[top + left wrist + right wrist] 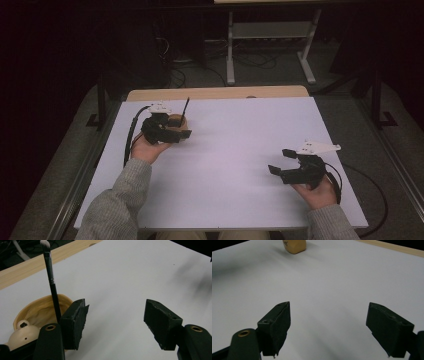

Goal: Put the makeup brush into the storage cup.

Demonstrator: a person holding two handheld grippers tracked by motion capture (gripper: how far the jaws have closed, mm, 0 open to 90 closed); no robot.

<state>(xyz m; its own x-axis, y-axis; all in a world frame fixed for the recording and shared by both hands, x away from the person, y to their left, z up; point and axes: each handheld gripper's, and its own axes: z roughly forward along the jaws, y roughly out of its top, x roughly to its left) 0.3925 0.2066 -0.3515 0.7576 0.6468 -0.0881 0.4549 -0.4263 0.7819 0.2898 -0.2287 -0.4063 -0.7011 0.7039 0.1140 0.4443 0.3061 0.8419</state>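
A tan, cream-coloured holder [40,311] stands on the white board at the far left, with a thin black brush [51,280] upright in it, bristles up. In the high view the holder [183,125] and brush [186,106] sit just behind my left gripper [177,127]. That left gripper [115,323] is open, its left jaw right beside the holder, nothing between the jaws. My right gripper [282,161] hovers open over the right side of the board. In the right gripper view the right gripper [327,331] is open and empty, with the holder [294,245] far off.
The white board [225,150] covers a wooden table whose edge [215,92] shows at the back. Beyond it is dark floor with cables and a metal stand [270,40]. A metal rail [80,175] runs along the left side.
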